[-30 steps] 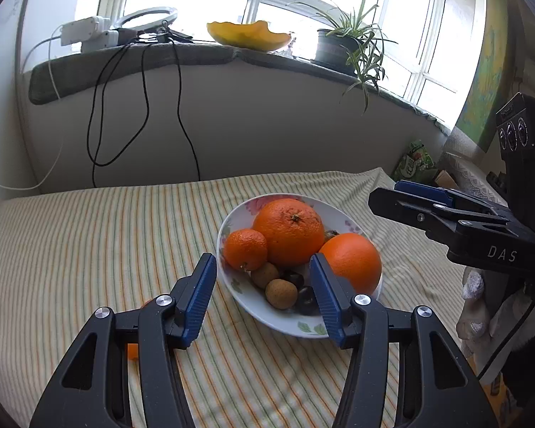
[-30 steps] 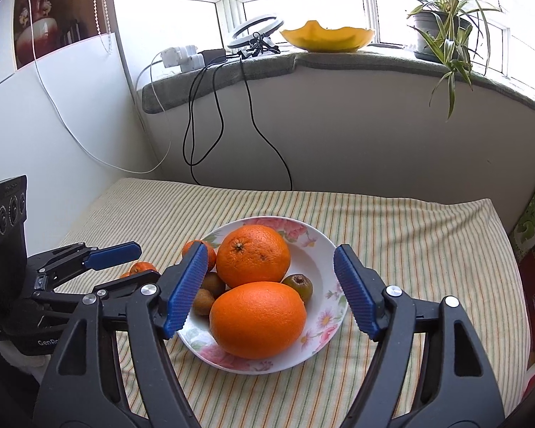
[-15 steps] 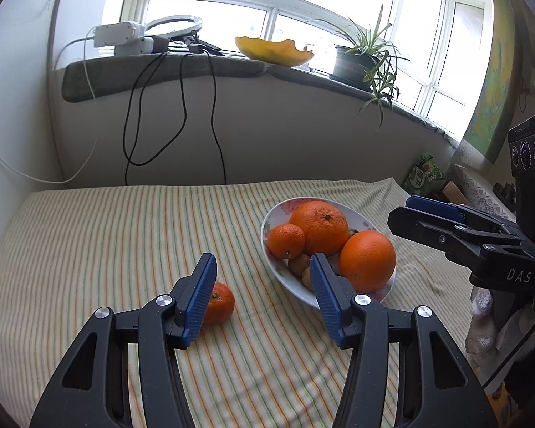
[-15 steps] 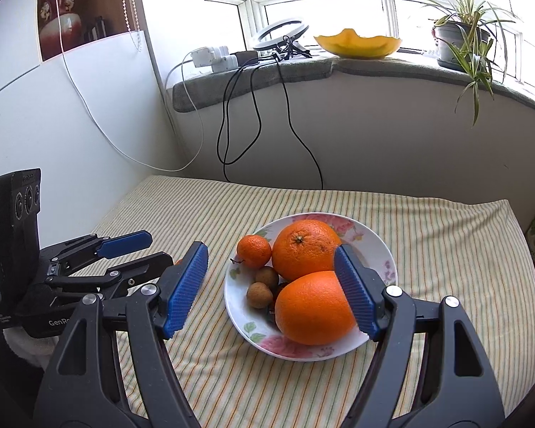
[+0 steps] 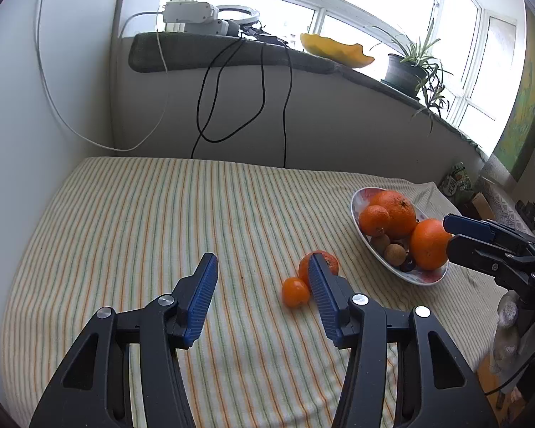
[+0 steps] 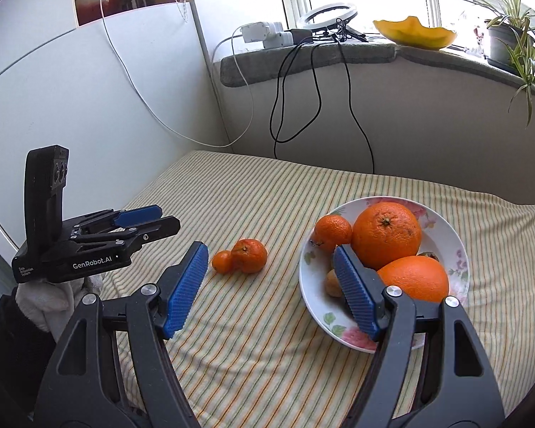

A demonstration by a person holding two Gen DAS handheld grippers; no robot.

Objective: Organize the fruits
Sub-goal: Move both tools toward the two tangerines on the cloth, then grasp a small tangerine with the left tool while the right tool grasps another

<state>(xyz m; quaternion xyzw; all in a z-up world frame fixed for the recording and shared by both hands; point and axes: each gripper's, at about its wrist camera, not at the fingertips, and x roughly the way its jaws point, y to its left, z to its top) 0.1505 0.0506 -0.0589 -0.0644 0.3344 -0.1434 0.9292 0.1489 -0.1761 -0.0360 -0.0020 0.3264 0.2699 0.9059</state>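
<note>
- The left tongs (image 5: pixel 258 287), empty, have just narrowed and swung off the fruit bowl (image 5: pixel 381 260) towards two mandarins (image 5: pixel 305 281) loose on the striped cloth (image 5: pixel 160 214).
- The right tongs (image 6: pixel 271 287) gape empty beside the bowl; the loose mandarins look next.

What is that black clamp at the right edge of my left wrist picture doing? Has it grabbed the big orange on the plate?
Observer: No. In the right wrist view the right gripper has its jaws wide open with nothing between them. The front orange lies untouched on the plate.
Visitor: And the tangerine half hidden behind my blue pad?
Observer: From the right wrist view, the larger tangerine shows whole. It rests on the striped cloth, touching the smaller tangerine and clear of the plate.
</note>
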